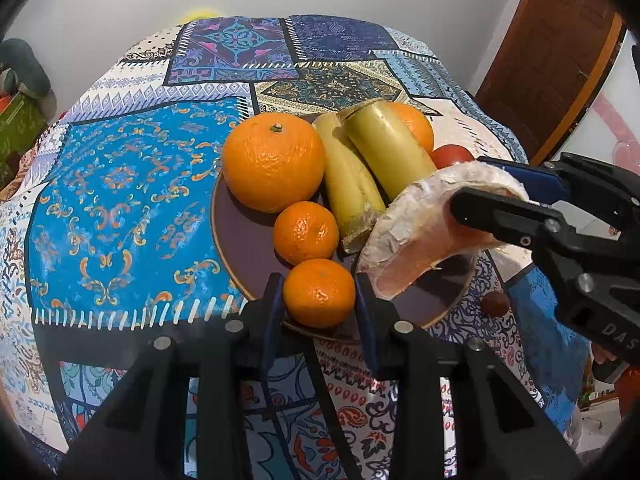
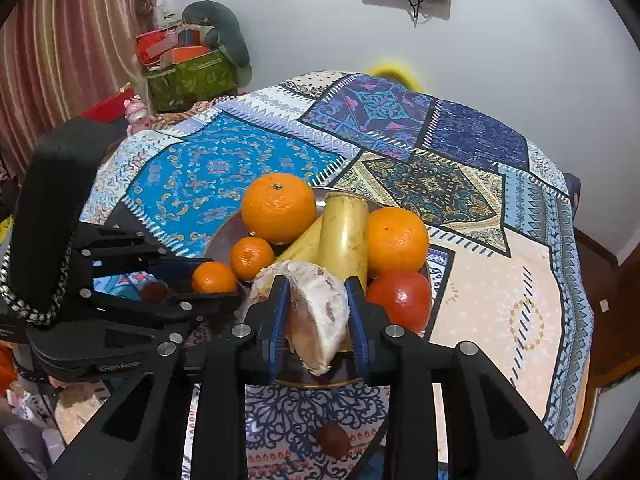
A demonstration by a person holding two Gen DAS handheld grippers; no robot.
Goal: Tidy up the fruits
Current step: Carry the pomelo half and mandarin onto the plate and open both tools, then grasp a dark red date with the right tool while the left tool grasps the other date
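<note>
Left wrist view: the left gripper (image 1: 319, 292) pinches a small mandarin (image 1: 319, 293) between its blue pads at the near rim of the purple plate (image 1: 240, 236). The plate also holds a large orange (image 1: 273, 161), another mandarin (image 1: 306, 232) and two bananas (image 1: 368, 172). The right gripper (image 1: 496, 196) holds a peeled pomelo segment (image 1: 420, 228) over the plate.

Right wrist view: the right gripper (image 2: 318, 320) has its pads against the pomelo segment (image 2: 316, 312); contact on the right side is unclear. A tomato (image 2: 400, 300) lies on the plate (image 2: 224, 236). A dark small fruit (image 2: 333, 439) lies on the patterned tablecloth (image 2: 480, 320).

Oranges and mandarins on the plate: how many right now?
4. A large orange at the back left, another orange at the back right behind the tomato, and two small mandarins at the front left. More may be hidden.
</note>
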